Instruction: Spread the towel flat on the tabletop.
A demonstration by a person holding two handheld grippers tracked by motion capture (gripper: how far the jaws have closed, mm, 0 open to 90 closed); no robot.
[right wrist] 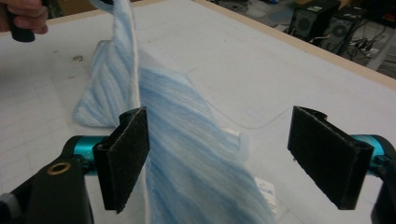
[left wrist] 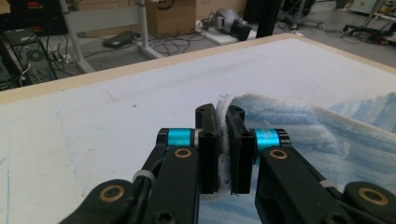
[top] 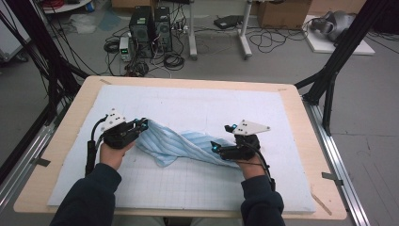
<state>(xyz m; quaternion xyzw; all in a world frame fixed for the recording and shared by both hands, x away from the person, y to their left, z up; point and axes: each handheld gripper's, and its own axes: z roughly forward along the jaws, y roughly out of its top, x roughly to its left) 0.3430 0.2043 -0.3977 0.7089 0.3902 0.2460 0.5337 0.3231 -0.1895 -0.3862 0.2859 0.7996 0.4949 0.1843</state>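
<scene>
White foam mat point(top: 291, 188) on the table: with your left gripper point(top: 141, 125) clenched on the striped blue towel point(top: 181, 145) at 9 o'clock, bring your released right gripper point(top: 215, 147) to its free edge at 3 o'clock before closing.

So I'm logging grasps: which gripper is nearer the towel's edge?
Left. The left gripper is clamped on the towel edge; the right gripper stands open around it.
</scene>
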